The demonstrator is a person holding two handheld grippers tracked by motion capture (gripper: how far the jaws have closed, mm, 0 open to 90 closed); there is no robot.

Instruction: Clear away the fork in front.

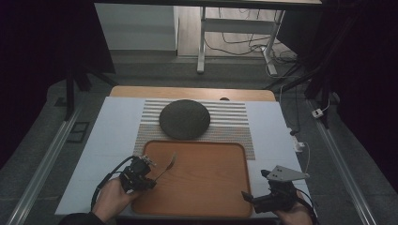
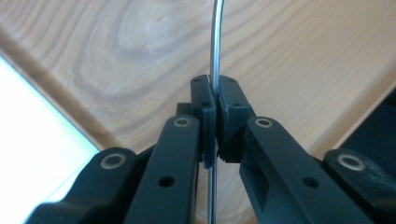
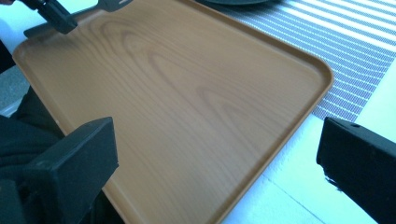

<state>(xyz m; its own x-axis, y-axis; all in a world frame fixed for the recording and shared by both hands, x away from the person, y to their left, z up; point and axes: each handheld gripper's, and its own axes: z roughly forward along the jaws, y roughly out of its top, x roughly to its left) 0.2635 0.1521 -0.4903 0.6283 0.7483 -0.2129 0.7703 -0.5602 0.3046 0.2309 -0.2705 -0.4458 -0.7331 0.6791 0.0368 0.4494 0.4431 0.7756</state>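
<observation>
At the lower left of the high view, the left gripper (image 1: 149, 169) hangs over the left rim of the wooden tray (image 1: 225, 154), its jaws clamped on the thin metal handle of a fork (image 1: 170, 163). The fork slants up and to the right above the tray's bare floor, near the left rim, its far end pointing toward the frame's centre. In the left gripper view the handle (image 2: 215, 56) is a slim, shiny, slightly curved strip pinched between the two black pads and running out of the top of the frame, so the head is cut off there.

The tray is a rounded rectangle with a low raised lip and a smooth, strongly grained surface; most of its floor lies open, from the centre across to the right rim. Beyond its far edge a striped woven mat (image 1: 234, 117) lies flat on the pale table cover (image 1: 108, 131), and a round, dark, matte plate (image 1: 184, 119) sits on the mat, just beyond the tray.

At the lower right, the right gripper (image 1: 251, 196) sits off the tray's near right corner with its jaws wide apart and nothing between them; in the right gripper view (image 3: 215, 163) both blocky black jaws frame the tray's corner. The left gripper's tip and the fork are cut off at that view's upper left, too blurred to read.
</observation>
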